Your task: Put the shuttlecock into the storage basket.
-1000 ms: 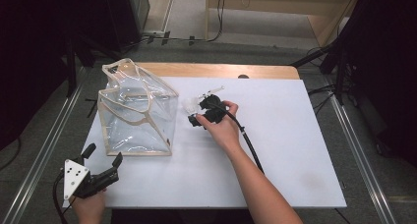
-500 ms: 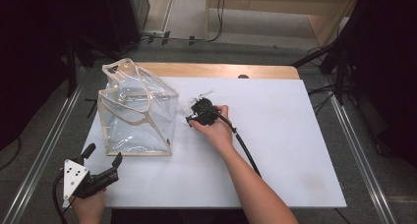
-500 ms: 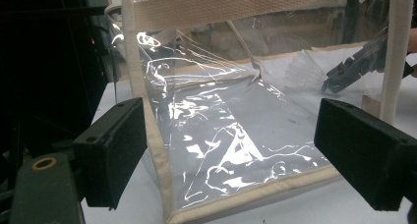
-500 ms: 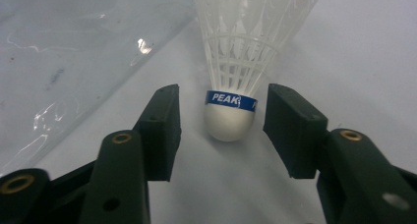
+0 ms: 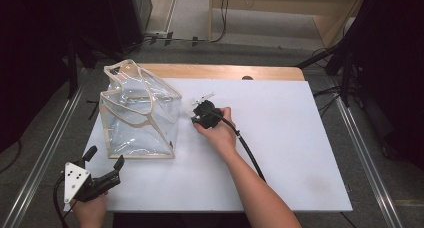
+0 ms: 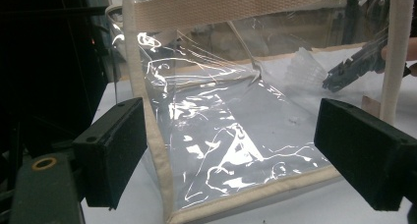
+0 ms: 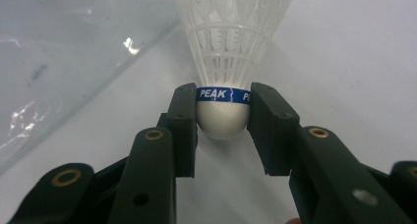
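Item 1: shuttlecock (image 7: 222, 62), white plastic skirt, white cork, blue band printed "PEAK". It lies on the table (image 5: 280, 153) just right of the bag, skirt pointing toward 12 o'clock in the right gripper view. The right gripper (image 7: 222, 117) has just been closing; its fingers (image 7: 184, 121) now pinch the cork at 9 and 3 o'clock, touching both sides.

Item 2: clear plastic bag (image 5: 137, 113), beige webbing trim and strap, standing on the table at about 10 o'clock from the right gripper (image 5: 200, 113) in the high view. Its near wall lies just beside the shuttlecock, at 10 o'clock in the right gripper view. Seen through its walls in the left gripper view: the shuttlecock (image 6: 305, 67) and the right gripper (image 6: 354, 67).

Item 3: left gripper (image 5: 102, 160), at the table's near left corner, about 7 o'clock from the bag, well apart from the shuttlecock. Fingers (image 6: 118, 150) spread wide, nothing between them; the bag's lower corner stands just ahead.

Item 4: black cable (image 5: 250, 153), trailing from the right gripper toward 5 o'clock along the forearm.
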The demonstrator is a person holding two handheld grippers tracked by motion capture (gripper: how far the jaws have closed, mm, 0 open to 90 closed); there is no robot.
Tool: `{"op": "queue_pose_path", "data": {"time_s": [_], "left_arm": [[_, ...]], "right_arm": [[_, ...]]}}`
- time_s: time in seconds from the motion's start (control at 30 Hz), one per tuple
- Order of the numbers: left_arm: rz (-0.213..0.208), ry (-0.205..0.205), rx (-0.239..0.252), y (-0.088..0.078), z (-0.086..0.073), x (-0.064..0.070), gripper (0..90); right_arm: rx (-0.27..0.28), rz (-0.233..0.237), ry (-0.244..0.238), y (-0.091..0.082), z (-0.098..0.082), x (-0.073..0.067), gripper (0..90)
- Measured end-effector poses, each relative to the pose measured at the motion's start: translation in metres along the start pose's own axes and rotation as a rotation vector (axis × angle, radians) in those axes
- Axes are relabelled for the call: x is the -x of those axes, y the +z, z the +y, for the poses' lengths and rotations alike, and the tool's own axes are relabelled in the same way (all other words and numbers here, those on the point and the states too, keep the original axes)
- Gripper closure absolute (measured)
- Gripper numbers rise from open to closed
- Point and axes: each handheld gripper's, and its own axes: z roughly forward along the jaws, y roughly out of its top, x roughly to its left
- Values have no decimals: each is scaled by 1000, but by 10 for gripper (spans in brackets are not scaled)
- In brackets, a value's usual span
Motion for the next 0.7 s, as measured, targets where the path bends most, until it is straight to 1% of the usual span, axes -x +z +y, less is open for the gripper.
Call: {"op": "queue_pose_path", "data": {"time_s": [0.07, 0.1, 0.13, 0.17, 0.23, 0.3, 0.37, 0.43, 0.57, 0.7], "left_arm": [[0, 2, -1, 0, 0, 0, 133], [0, 3, -2, 0, 0, 0, 133], [0, 3, -2, 0, 0, 0, 133], [1, 4, -3, 0, 0, 0, 133], [1, 5, -3, 0, 0, 0, 132], [1, 4, -2, 0, 0, 0, 133], [2, 5, -3, 0, 0, 0, 133], [2, 6, -3, 0, 0, 0, 132], [3, 6, -2, 0, 0, 0, 132], [3, 6, -3, 1, 0, 1, 133]], "right_arm": [[17, -4, 14, -4, 1, -1, 628], [17, -4, 14, -4, 1, -1, 628], [37, -5, 10, -8, 3, -1, 629], [45, -5, 4, -10, 3, 0, 628], [62, 1, 12, -15, 4, 0, 628], [82, 1, 7, -19, 6, 1, 629], [86, -2, 13, -21, 6, 0, 629], [110, -7, 10, -27, 7, 1, 629], [135, 3, 22, -36, 10, 2, 629], [163, 12, 19, -44, 13, 1, 629]]}}
